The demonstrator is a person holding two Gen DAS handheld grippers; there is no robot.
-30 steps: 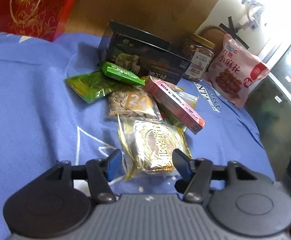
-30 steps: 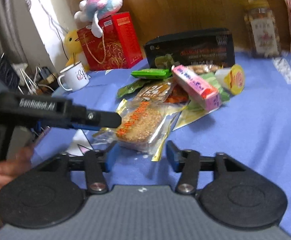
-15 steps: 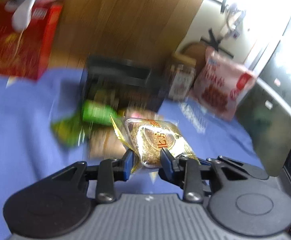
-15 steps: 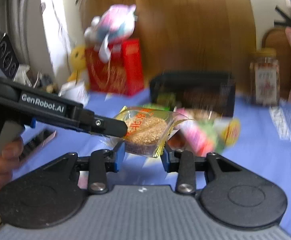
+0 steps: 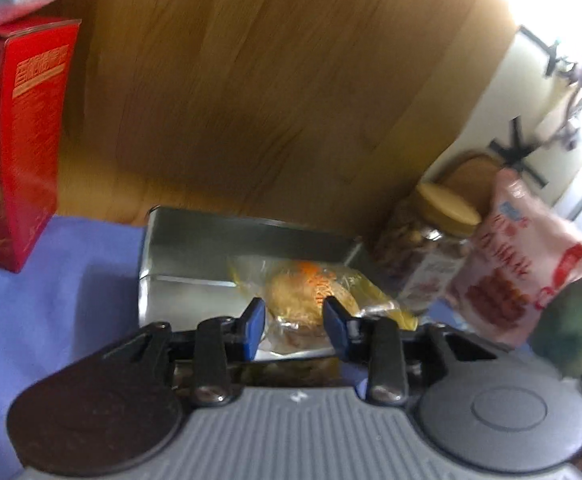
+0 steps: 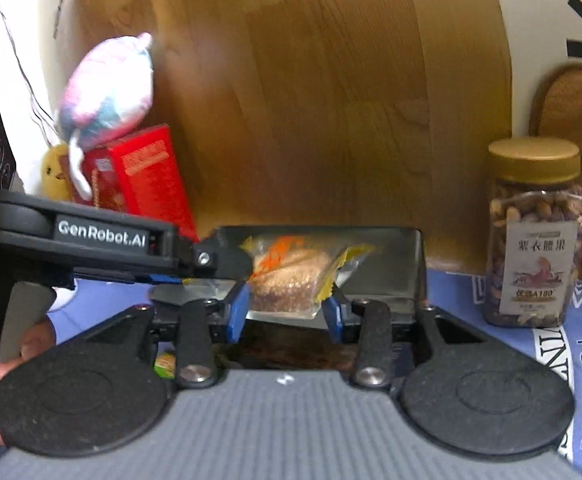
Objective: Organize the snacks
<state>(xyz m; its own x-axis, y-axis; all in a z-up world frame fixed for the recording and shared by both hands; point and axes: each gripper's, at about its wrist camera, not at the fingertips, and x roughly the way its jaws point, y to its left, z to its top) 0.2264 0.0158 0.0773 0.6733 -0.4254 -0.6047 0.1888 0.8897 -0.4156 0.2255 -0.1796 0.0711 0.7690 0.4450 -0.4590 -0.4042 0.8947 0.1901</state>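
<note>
A clear packet holding a sesame cake (image 5: 303, 296) hangs over an open box with a shiny metal lining (image 5: 179, 248). My left gripper (image 5: 294, 316) has its blue pads on the packet's sides, and its jaws are opening. In the right wrist view the same packet (image 6: 287, 276) sits tilted between the pads of my right gripper (image 6: 287, 308), whose jaws are also opening. The left gripper's finger (image 6: 223, 260) reaches the packet's left corner there. The box (image 6: 395, 264) lies just behind the packet.
A nut jar (image 6: 535, 240) with a gold lid stands right of the box, and a pink snack bag (image 5: 511, 264) leans beside it. A red gift box (image 5: 15, 148) and a plush toy (image 6: 107, 88) are at the left. Blue cloth (image 5: 51, 300) covers the table; a wooden panel rises behind.
Both grippers closed on the cake packet, lifted it off the snack pile and carried it forward to the open box. The pile has dropped out of view.
</note>
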